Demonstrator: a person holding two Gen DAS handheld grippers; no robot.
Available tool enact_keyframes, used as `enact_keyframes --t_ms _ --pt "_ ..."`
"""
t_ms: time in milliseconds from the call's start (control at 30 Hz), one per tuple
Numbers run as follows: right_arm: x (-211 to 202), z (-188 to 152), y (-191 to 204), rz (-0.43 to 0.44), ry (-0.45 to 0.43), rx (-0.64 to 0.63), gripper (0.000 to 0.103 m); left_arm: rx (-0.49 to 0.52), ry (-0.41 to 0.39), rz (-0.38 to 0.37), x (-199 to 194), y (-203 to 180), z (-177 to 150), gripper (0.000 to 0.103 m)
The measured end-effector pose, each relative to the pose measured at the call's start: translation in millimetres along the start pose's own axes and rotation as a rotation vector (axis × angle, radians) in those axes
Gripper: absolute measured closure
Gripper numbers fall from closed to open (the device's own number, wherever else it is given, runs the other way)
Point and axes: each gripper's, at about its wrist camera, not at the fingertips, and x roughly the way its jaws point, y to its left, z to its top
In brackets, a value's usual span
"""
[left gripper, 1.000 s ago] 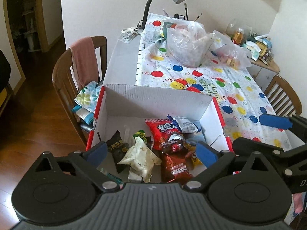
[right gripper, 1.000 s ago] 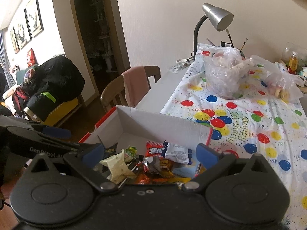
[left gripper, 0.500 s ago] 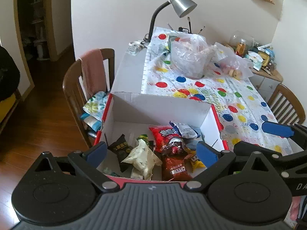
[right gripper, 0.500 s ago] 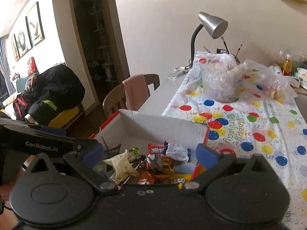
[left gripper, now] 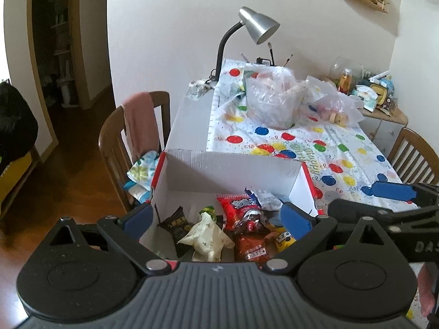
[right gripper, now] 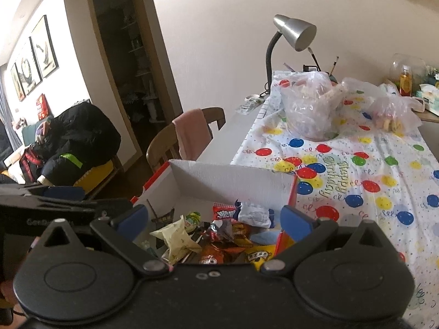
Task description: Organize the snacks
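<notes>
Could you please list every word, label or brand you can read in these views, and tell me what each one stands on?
"Happy Birthday": on the balloon tablecloth, seen rotated.
"OREO": on the brown packet in the cardboard box, upside down.
"DA", cut off: on the right gripper's body.
"Cen", rest blurred: on the left gripper's body.
Chinese characters on the red packet and black packet: too small to read.

- My left wrist camera looks forward over its fingers, close above the open snack box [left gripper: 233,170], facing the lamp [left gripper: 258,27] at the table's far end.
- My right wrist camera sits just beside it, angled likewise.
- Both share the box [right gripper: 230,178], balloon tablecloth [right gripper: 356,170] and lamp [right gripper: 295,33].
</notes>
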Motion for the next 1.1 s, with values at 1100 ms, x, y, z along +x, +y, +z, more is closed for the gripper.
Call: enact_keyframes --t_ms 1100 --pt "-2 -9 -14 0.003 0.022 0.027 0.0 -0.057 0.056 -0.022 6 -1 -6 0.003"
